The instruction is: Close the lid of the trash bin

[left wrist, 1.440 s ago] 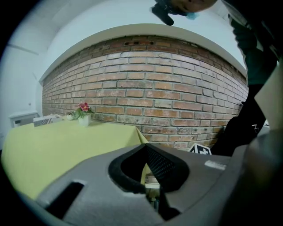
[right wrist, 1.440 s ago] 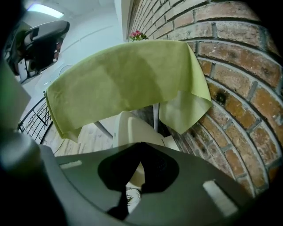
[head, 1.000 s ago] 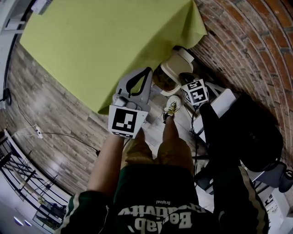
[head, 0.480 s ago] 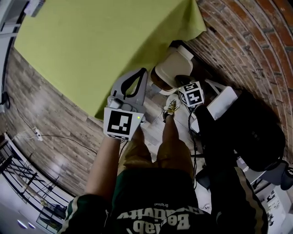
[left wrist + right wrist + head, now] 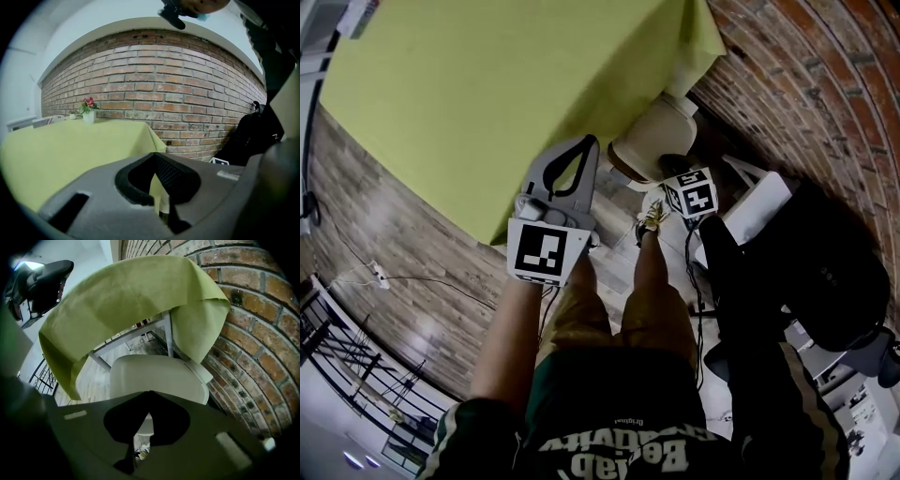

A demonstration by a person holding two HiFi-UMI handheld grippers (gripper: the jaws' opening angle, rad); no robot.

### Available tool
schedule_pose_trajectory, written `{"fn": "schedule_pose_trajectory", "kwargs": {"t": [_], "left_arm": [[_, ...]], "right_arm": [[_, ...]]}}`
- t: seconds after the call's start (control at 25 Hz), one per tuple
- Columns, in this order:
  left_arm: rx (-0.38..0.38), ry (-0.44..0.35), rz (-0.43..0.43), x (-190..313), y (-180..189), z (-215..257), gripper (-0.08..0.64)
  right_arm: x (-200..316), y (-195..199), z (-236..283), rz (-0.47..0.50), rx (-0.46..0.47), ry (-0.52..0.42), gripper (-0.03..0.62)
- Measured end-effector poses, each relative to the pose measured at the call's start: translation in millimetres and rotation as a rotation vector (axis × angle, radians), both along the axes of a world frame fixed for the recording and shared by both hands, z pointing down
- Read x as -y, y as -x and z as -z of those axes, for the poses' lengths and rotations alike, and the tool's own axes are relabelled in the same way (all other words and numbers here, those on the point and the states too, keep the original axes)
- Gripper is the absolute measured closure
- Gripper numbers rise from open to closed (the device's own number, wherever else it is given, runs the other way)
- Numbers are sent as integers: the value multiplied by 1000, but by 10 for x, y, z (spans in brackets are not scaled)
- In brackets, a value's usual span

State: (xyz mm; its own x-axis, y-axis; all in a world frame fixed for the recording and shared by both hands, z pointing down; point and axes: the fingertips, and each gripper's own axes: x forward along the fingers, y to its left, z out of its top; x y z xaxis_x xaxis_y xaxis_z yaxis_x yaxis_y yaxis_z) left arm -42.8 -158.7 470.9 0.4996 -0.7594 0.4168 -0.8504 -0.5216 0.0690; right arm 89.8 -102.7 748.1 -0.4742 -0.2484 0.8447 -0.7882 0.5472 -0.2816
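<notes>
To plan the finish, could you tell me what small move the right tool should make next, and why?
Probably lift the right tool straight back, away from the trash bin lid. In the right gripper view the beige lid looks flat and closed, and the tool's jaws are together with nothing between them.

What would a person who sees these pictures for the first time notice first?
The wide yellow-green tablecloth fills the head view's upper left, with a red brick wall at the right. By the cloth's draped corner near the wall stands a cream trash bin, its lid down; the right tongs point at it and the left tongs appear at the cloth's lower edge, both shut.
</notes>
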Motion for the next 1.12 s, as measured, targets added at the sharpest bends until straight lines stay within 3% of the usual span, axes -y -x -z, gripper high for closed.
{"fn": "schedule_pose_trajectory", "kwargs": {"t": [0.76, 1.12], "left_arm": [[1, 17, -50, 114, -98, -236, 552], [14, 21, -82, 186, -104, -339, 552]], "right_arm": [[-164, 111, -314, -43, 17, 45, 581], [-228, 164, -498, 27, 16, -26, 583]]}}
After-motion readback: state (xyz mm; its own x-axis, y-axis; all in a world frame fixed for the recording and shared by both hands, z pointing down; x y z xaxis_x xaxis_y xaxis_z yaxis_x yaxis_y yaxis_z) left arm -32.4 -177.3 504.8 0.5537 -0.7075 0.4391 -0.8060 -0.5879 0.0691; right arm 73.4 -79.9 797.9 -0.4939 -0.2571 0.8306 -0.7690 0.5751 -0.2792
